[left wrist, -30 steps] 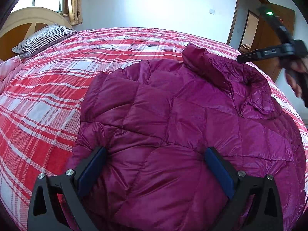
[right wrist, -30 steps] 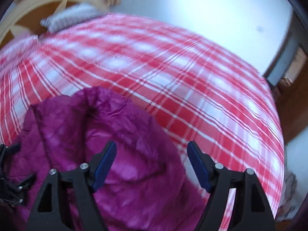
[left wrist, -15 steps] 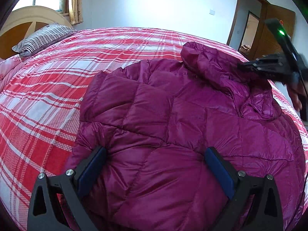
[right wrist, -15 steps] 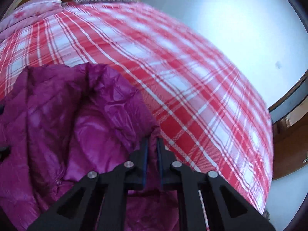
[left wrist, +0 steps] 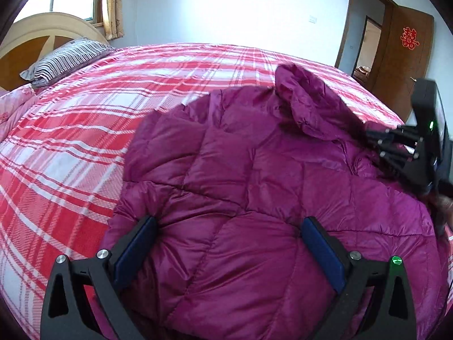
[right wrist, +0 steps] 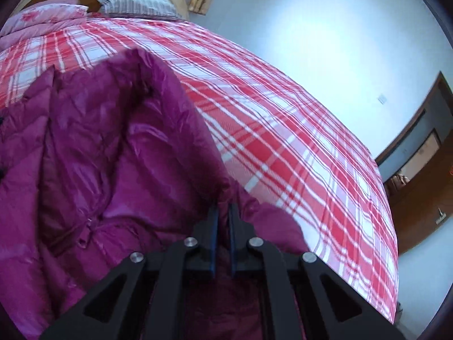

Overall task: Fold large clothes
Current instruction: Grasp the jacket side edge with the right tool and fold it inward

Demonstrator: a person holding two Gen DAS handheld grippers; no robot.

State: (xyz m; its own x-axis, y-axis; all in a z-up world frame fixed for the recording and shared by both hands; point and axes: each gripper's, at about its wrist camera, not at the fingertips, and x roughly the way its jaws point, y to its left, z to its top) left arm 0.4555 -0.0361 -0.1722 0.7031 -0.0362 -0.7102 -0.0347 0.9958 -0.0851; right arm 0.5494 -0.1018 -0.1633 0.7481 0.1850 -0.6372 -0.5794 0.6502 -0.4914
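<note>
Item: 1 magenta quilted down jacket (left wrist: 254,192), lying spread on a bed with a red-and-white plaid cover (left wrist: 85,130), toward the near side of the bed, its collar or hood part (left wrist: 305,99) bunched up at the far end and standing a little proud of the rest. Item: left gripper (left wrist: 228,249), 2 black arms with blue pads, jaws spread wide apart, both fingertips (left wrist: 147,226) resting on the puffed lower panel of the jacket; a broad mound of fabric sits between the pads but nothing is pinched. Item: right gripper (right wrist: 223,212), jaws drawn together with only a narrow slit left, a fold of the jacket's edge caught between the 2 blue pads, just beside the point where the magenta fabric meets the plaid cover; seen from the left wrist view it sits at the jacket's right edge near the collar, a green light showing on its body. The opened lining and a zipper line (right wrist: 85,226) lie to the left of that clamp. Item: 1 striped pillow (left wrist: 65,56) at the head of the bed, against a curved wooden headboard (left wrist: 42,31). Item: 1 pink floral pillow or quilt (right wrist: 42,17) beside it. Item: brown wooden door (left wrist: 407,48), open, bearing a red paper ornament.
</note>
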